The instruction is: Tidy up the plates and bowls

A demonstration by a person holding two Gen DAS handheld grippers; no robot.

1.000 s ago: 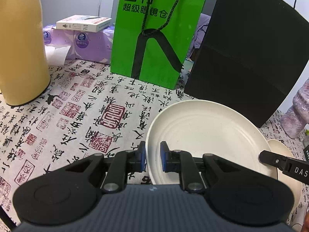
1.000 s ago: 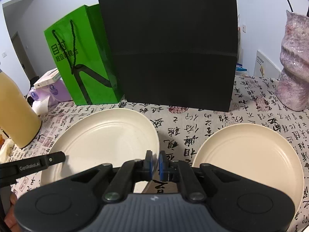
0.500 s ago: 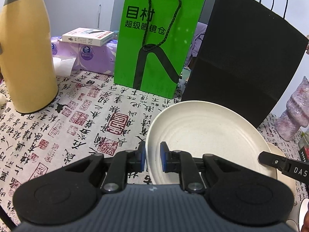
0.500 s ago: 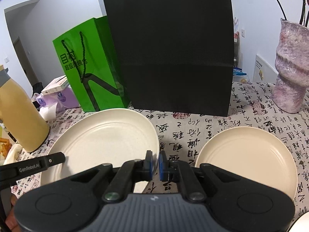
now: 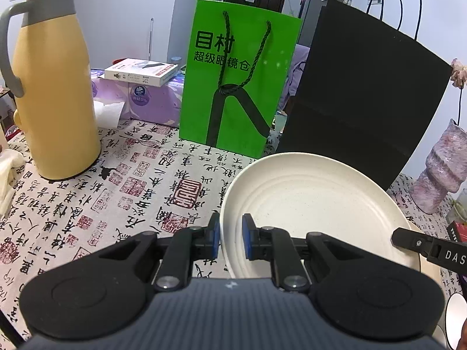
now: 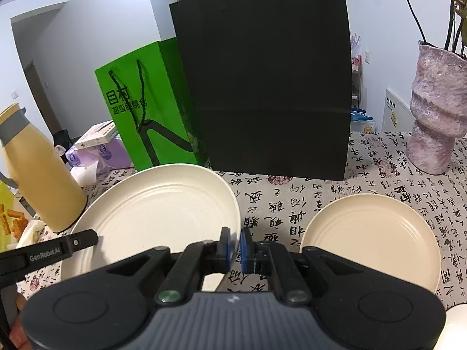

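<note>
Plate [image 5: 315,204], cream, pinched at opposite rim edges by both tongs: left tongs [image 5: 230,239] clamp its left rim, right tongs [image 6: 233,246] clamp its right rim. It hangs tilted above the calligraphy-print table [image 5: 116,180], in front of the green bag [image 5: 239,81] and black bag [image 6: 268,87]. Second cream plate [image 6: 370,233] lies flat on the table, right of the held one and apart from it.

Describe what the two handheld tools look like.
Both match: a ribbed dark grey body, black jointed arms with round discs, and blue pads on the fingertips. The left tool bears white "GenRobot.AI" lettering on its side; the right tool shows "DAS".
</note>
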